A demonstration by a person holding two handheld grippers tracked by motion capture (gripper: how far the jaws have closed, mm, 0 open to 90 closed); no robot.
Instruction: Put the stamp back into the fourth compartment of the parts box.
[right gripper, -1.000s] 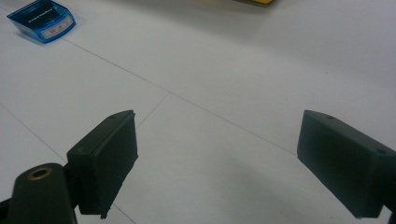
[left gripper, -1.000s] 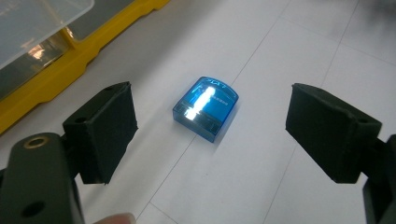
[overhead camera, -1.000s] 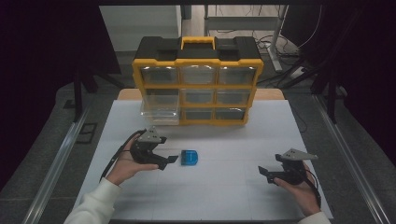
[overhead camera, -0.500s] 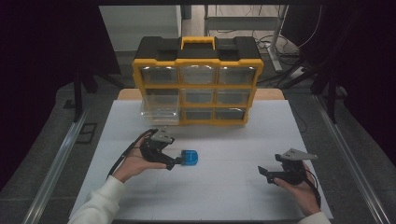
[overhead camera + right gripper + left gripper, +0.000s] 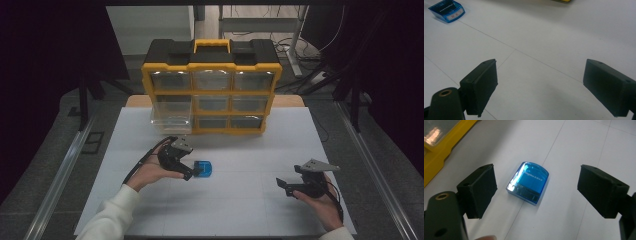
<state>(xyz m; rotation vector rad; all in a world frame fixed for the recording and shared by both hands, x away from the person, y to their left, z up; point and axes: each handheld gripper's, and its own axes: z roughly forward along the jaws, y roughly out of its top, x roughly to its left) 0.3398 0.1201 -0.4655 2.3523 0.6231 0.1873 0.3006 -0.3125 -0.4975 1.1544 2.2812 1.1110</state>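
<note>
White worktop (image 5: 240,150); yellow drawer organizer (image 5: 211,85) at far edge, one clear drawer (image 5: 171,116) pulled out, likely the destination. Left gripper (image 5: 189,167) fingers spread wide, straddling the small blue case (image 5: 527,182) near-left of centre, set for pickup. Right gripper (image 5: 287,186) near right, fingers open, idle.

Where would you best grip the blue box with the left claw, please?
Probably across its two long flat sides, coming down from above. The blue box lies flat on the table, already centred between the open left claw jaws, its rounded end offering less purchase.
</note>
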